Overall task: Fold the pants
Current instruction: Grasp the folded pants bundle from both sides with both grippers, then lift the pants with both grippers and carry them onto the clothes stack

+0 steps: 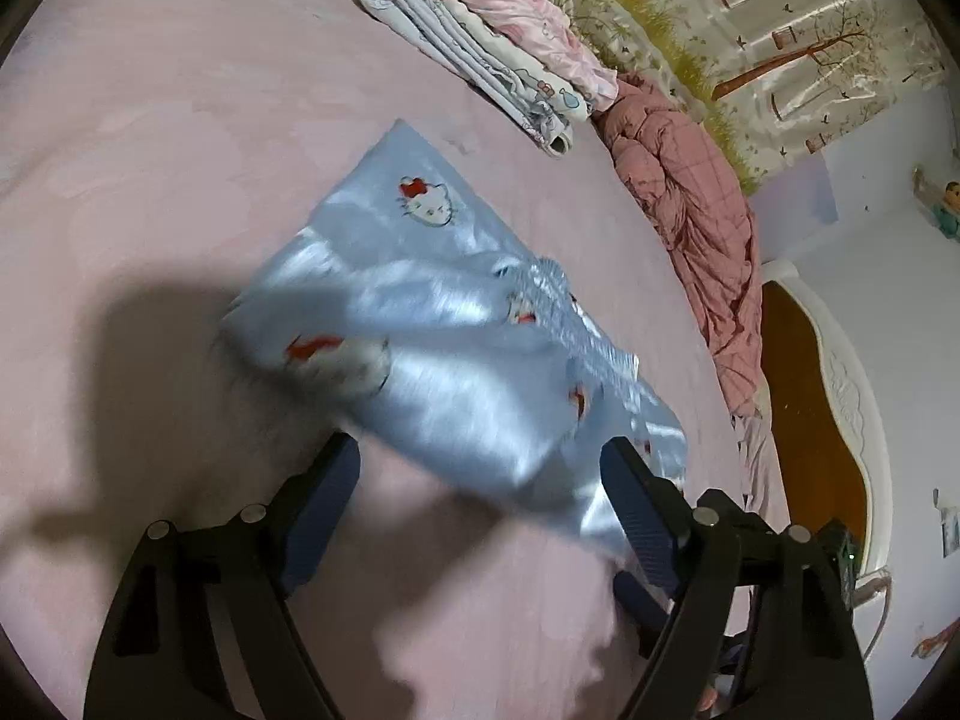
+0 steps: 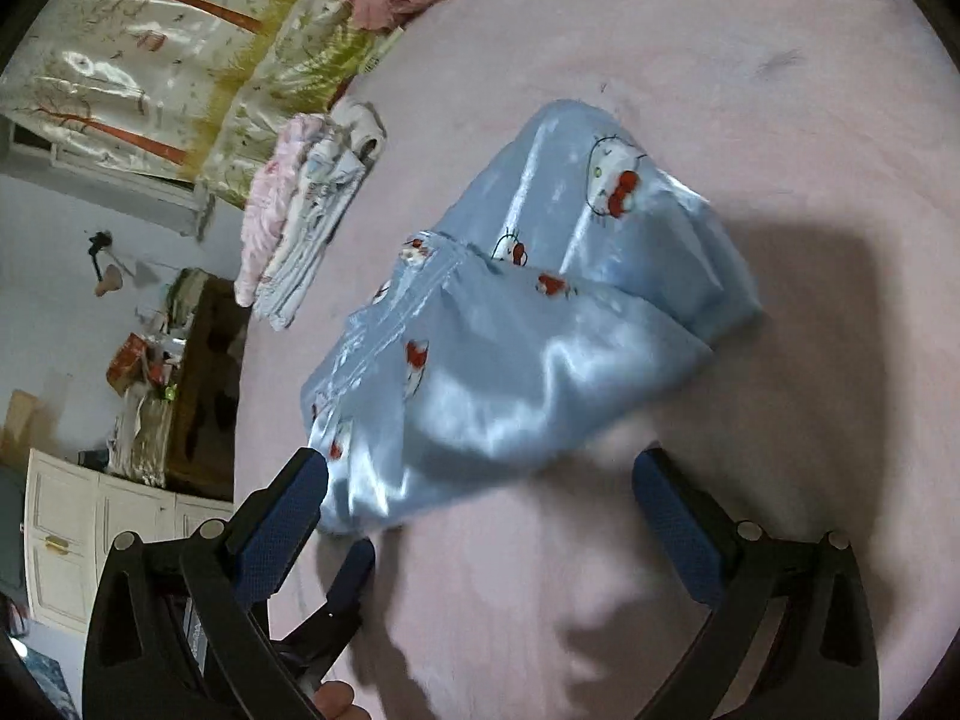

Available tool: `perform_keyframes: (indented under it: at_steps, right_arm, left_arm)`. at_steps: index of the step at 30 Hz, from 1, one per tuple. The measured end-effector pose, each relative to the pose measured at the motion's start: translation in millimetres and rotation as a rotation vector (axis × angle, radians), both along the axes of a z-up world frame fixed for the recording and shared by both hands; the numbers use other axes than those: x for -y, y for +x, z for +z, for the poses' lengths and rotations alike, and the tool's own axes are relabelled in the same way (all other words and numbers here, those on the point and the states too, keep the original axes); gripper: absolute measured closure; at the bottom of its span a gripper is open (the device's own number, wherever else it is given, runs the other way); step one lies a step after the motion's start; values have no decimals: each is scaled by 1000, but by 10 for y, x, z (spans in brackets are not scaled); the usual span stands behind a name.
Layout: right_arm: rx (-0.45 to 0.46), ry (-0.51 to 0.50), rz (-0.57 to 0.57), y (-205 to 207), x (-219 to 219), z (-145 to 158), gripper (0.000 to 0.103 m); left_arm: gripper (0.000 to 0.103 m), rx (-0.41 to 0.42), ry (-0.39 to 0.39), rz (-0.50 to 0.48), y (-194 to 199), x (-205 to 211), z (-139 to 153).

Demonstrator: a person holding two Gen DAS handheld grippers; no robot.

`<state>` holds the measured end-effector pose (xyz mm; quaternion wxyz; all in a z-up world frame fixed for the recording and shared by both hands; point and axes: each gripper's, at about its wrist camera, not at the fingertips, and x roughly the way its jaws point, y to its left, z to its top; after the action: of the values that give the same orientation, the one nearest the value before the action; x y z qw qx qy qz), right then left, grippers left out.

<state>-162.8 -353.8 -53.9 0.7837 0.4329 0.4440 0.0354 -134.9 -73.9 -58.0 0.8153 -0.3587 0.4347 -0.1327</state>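
1. The left gripper [image 1: 480, 468] stands with its jaws wide apart, its blue pads [image 1: 327, 504] clear of the cloth; nothing is pinched between them.
2. The right gripper [image 2: 480, 480] is also spread wide. The near edge of the pants sags down between its jaws, close beside the left-hand pad [image 2: 282, 516] in that view, but no pad presses on it.
3. The other gripper's blue-tipped finger [image 2: 354, 570] shows low in the right wrist view, just beside the pants' near corner.
4. The pants [image 1: 432, 348] are shiny light blue with cartoon cat prints. They lie folded over on the pink bed cover [image 1: 150, 180], the gathered waistband [image 1: 564, 312] on top along one side.
5. Beyond the pants, well apart from them, sits a stack of folded clothes [image 1: 480, 54].
6. Past that stack lies a crumpled pink quilt [image 1: 690, 222] at the bed's edge, with tree-patterned bedding [image 1: 750, 30] behind it.
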Motion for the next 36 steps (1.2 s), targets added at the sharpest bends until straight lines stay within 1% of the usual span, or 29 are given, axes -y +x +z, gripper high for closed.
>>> perform_keyframes:
  at_steps: [2, 6, 8, 10, 11, 13, 14, 15, 17, 18, 19, 21, 23, 25, 27, 28, 29, 30, 31, 32, 33, 34, 35, 36]
  right_arm:
    - [0, 40, -19, 73, 56, -26, 0]
    - [15, 128, -20, 227, 159, -90, 0]
    - [65, 175, -28, 267, 194, -114, 0]
    - [87, 187, -24, 295, 196, -129, 0]
    - [109, 186, -20, 308, 186, -124, 0]
    - [147, 184, -14, 341, 164, -115, 0]
    - [176, 177, -15, 372, 159, -117, 0]
    - [195, 162, -16, 390, 148, -115, 0]
    - [215, 97, -10, 424, 75, -89, 0]
    - [220, 66, -3, 425, 35, -67, 0]
    - [228, 35, 3, 415, -6, -48, 0]
    - [244, -1, -13, 407, -58, -27, 0]
    - [246, 0, -45, 392, -32, -32, 0]
    - [267, 7, -81, 420, 2, -35, 0]
    - [285, -24, -78, 480, -8, -43, 0]
    - [292, -59, -61, 503, -44, -38, 1]
    - [291, -86, -53, 508, -69, -37, 5]
    - [291, -123, -48, 505, -104, -37, 6]
    - [294, -141, -48, 491, -117, -39, 8]
    - [294, -159, -54, 488, -128, -40, 12]
    - [290, -170, -64, 481, -124, -44, 22]
    - [278, -181, -90, 467, -107, -58, 30]
    - [264, -180, -115, 455, -78, -81, 48]
    - [256, -170, -129, 451, -51, -106, 63]
  left_arm:
    - [22, 21, 8, 2, 85, 17, -27]
    - [22, 48, 7, 25, 203, 40, -56]
    - [21, 62, -7, 32, 246, 28, -73]
    - [18, 73, -23, 38, 296, 16, -87]
    - [17, 81, -29, 40, 310, 13, -90]
    - [8, 100, -33, 43, 344, 35, -86]
    - [6, 112, -21, 38, 353, 69, -76]
    - [1, 119, 0, 31, 373, 113, -63]
    - [1, 132, 76, 13, 379, 218, -46]
    - [1, 135, 95, 12, 372, 240, -44]
    - [1, 137, 97, 13, 368, 238, -43]
    - [1, 133, 67, 27, 381, 194, -56]
    - [1, 123, 56, 49, 426, 172, -59]
    - [1, 128, 93, 59, 492, 214, -48]
    - [2, 145, 124, 67, 534, 246, -47]
    - [8, 157, 128, 81, 525, 234, -46]
    - [14, 167, 128, 112, 505, 200, -54]
    - [27, 170, 121, 148, 480, 154, -77]
    - [34, 171, 105, 172, 463, 109, -103]
    - [38, 172, 89, 186, 452, 74, -123]
    - [47, 170, 86, 201, 447, 57, -135]
    - [58, 165, 91, 215, 441, 52, -145]
    - [64, 159, 100, 219, 446, 57, -157]
    - [77, 156, 99, 214, 458, 64, -162]
